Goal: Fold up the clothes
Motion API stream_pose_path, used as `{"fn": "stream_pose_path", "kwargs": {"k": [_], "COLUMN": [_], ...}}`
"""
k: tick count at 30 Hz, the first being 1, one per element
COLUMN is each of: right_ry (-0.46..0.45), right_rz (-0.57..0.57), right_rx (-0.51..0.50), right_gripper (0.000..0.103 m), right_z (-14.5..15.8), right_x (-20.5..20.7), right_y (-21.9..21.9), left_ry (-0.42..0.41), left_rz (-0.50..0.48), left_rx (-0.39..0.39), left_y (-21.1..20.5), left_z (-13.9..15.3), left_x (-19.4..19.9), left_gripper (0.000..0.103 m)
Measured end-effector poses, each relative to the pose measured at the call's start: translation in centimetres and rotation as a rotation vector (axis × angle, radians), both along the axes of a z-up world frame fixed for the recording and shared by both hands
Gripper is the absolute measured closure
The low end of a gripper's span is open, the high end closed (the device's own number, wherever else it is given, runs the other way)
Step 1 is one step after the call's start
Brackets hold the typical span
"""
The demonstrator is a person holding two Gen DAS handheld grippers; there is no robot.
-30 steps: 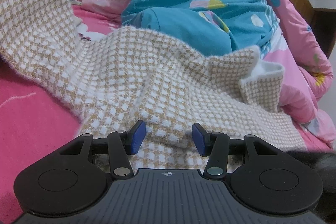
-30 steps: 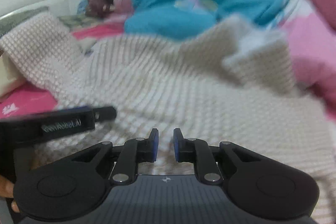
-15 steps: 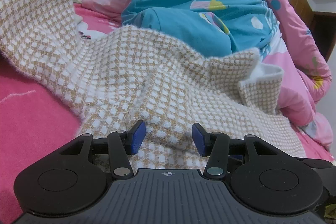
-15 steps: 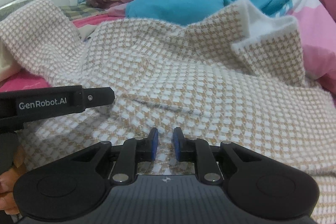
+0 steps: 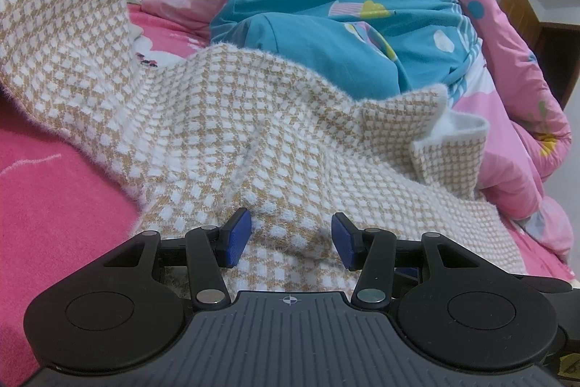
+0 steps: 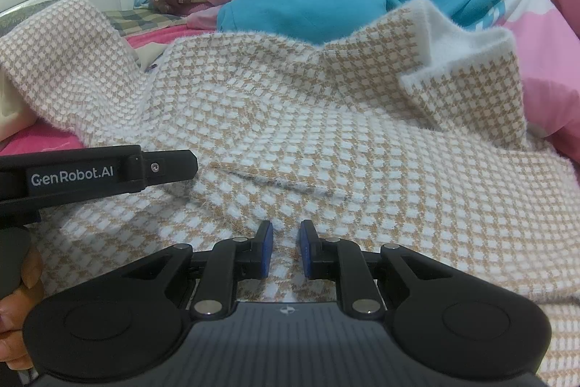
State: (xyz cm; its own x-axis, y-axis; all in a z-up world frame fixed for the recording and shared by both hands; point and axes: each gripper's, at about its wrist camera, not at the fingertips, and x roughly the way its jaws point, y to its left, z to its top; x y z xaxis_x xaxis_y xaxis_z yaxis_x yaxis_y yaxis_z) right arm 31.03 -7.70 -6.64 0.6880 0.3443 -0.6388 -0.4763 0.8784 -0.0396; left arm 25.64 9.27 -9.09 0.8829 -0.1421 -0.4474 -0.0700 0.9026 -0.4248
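Tan-and-white houndstooth knit garment (image 5: 253, 133), fuzzy, rumpled

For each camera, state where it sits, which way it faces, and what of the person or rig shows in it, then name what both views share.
Left wrist: sits on the left gripper, low over the checked garment, facing across the bed toward the blue duvet; only its own open fingers show.
Right wrist: sits on the right gripper, facing the same way; its narrowly parted fingers, the left gripper's body and a hand show.
Shared: garment, its turned-up white-lined corner, duvet, pink bedding.
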Motion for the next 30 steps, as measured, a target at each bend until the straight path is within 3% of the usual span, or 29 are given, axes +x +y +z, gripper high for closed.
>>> {"fn": "stream_pose_path", "kwargs": {"k": [30], "right_ry": [0.0], "right_rz": [-0.002], "right_rx": [0.006], "right_gripper": [0.086], "right_z": [-0.11], "right_x": [-0.04], "right_y": [-0.09], "left_ry": [-0.001], "left_rz": [-0.011], "left_rx": [-0.011], "left_y": [0.36], "left_z": [-0.07], "left_x": [-0.01], "left_gripper": [0.054]}}
